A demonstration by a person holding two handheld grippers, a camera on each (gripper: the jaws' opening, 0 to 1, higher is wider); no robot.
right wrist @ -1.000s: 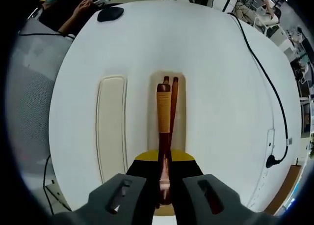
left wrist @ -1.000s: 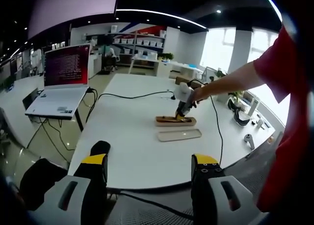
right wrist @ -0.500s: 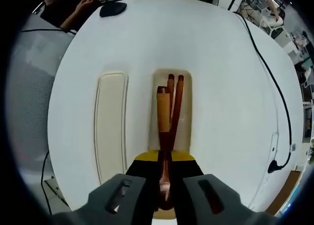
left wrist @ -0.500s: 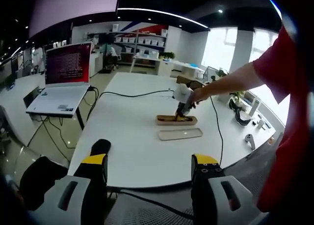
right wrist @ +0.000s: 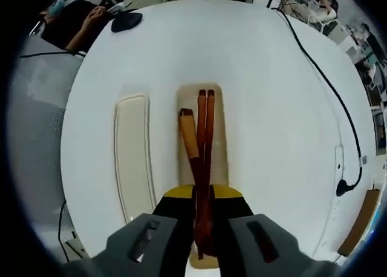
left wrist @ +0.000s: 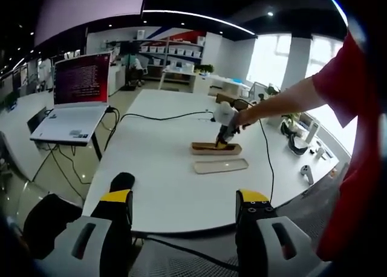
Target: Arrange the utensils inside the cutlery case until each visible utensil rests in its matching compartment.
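brown wooden chopsticks [right wrist: 205, 138] lay lengthwise in the open cream cutlery case tray [right wrist: 221, 117], their near ends pinched between the jaws of the right gripper [right wrist: 202, 225], which were clamped together on them. beside the pair, slightly splayed to the left in the right gripper view, sat a wider tan wooden utensil handle [right wrist: 188, 135]; whether it was a spoon or a fork could not be told, since its head was hidden under the gripper. the long axis of the chopsticks ran straight away from the gripper along the tray's length, tips pointing toward the tray's far end and lying close together, nearly parallel. the tan handle angled off that line, so it did not yet seem settled in its own slot; no dividers could be made out.

by my reading the task was well along: the utensils were all inside the tray, and what remained was to lower and release the chopsticks and perhaps straighten the tan piece.

just beside the tray, on the white round table [right wrist: 284, 107], lay the flat cream case lid [right wrist: 132, 150], parallel to it and apart from it.

in the left gripper view the tray [left wrist: 216, 148] and lid [left wrist: 221, 166] sat far off mid-table, with the right gripper [left wrist: 225, 132] over the tray. the left gripper [left wrist: 184, 219] held nothing, its jaws wide apart near the table edge.
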